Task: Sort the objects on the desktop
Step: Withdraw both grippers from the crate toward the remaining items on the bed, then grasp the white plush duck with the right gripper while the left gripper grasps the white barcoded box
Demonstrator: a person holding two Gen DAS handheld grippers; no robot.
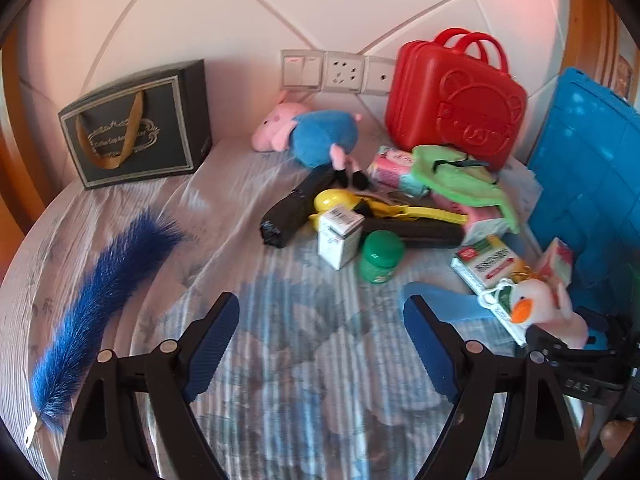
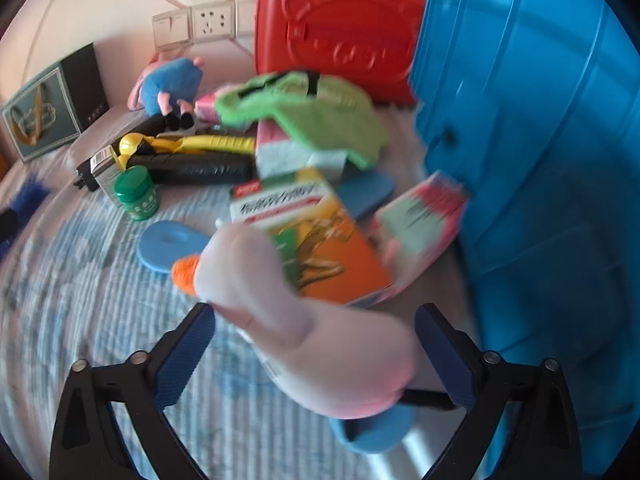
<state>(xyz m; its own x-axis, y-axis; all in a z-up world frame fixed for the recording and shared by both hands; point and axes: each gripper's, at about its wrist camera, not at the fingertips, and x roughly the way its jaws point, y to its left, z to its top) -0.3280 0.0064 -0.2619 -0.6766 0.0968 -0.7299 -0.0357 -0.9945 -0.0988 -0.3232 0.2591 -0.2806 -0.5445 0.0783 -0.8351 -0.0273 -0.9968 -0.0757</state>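
While the clutter awaits sorting | our left gripper hangs released over bare quilt | our right gripper straddles the duck plush, pads apart, seemingly lining up a pick.

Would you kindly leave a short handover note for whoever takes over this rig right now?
Left gripper: open, empty, above bare bedspread.
Right gripper: open around the plush duck; grip not visibly closed.
Clutter: green jar, white carton, medicine box, plush pig, green cloth lie piled beside the red case and blue crate.
Done: nothing visibly sorted.
Left: everything.
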